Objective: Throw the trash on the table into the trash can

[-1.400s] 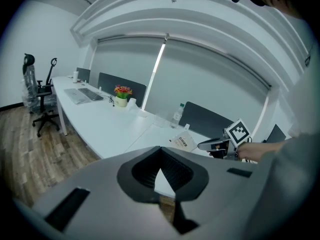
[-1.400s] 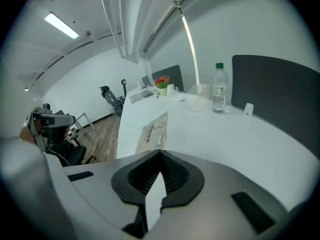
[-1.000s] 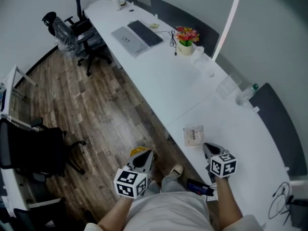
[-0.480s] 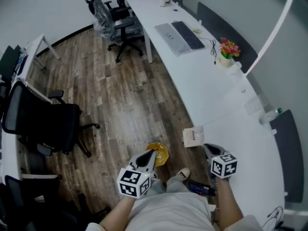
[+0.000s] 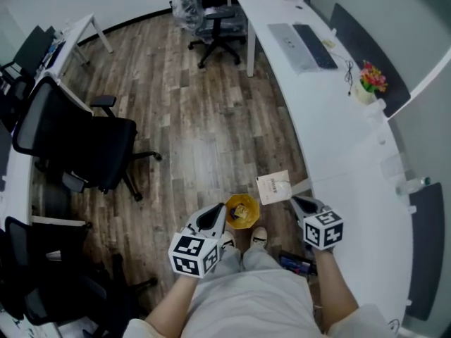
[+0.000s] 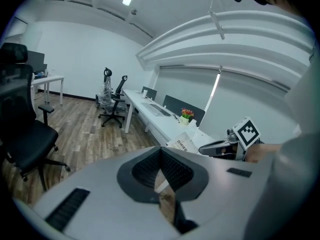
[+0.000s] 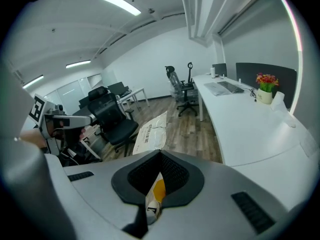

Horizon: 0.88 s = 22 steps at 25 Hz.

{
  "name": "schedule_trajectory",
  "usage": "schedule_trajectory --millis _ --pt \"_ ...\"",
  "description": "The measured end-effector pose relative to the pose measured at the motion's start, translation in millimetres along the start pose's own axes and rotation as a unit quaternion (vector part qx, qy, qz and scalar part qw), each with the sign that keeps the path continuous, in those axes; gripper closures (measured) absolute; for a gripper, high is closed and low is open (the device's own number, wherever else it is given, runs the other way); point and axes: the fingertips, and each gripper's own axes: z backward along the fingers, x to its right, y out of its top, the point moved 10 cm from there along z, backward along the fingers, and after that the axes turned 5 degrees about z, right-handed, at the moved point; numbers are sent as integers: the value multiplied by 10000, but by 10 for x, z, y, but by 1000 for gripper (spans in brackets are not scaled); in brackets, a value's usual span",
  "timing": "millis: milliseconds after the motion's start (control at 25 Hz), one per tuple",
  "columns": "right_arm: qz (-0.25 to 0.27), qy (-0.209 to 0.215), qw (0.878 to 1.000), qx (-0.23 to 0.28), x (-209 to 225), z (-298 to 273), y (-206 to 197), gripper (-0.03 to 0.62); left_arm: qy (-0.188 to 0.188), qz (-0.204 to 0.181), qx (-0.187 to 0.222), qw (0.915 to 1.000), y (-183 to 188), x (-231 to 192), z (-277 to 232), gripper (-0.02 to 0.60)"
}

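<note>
My right gripper (image 5: 296, 201) is shut on a flat white printed packet (image 5: 273, 187), which sticks out to the left over the wooden floor, just off the desk's edge. In the right gripper view the packet (image 7: 151, 131) runs forward from between the pads, with a yellow patch at the jaws. A small yellow trash can (image 5: 242, 211) stands on the floor below, between both grippers, with some trash inside. My left gripper (image 5: 217, 212) hovers just left of the can, jaws together and nothing in them. The left gripper view shows the right gripper (image 6: 210, 148) and the packet (image 6: 182, 143).
A long white desk (image 5: 338, 139) runs along the right, with a keyboard (image 5: 317, 46), a laptop (image 5: 290, 39) and a flower pot (image 5: 372, 79). A black office chair (image 5: 84, 143) stands at left, more chairs (image 5: 211, 13) at the far end. My shoes (image 5: 258, 238) are beside the can.
The view has swung from the desk to the floor. Both grippers moved left off the desk side; the packet went with the right gripper and now hangs beside the yellow can.
</note>
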Motion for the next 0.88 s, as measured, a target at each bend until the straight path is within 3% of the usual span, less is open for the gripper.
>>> schedule_trajectory --millis 440,880 --pt "237 416 9982 -348 -21 -316 -24 563 316 232 -91 9992 -160 -84 55 581" --pt "294 671 9927 -959 28 -970 -511 563 498 547 -437 9963 -623 -473 -185 580"
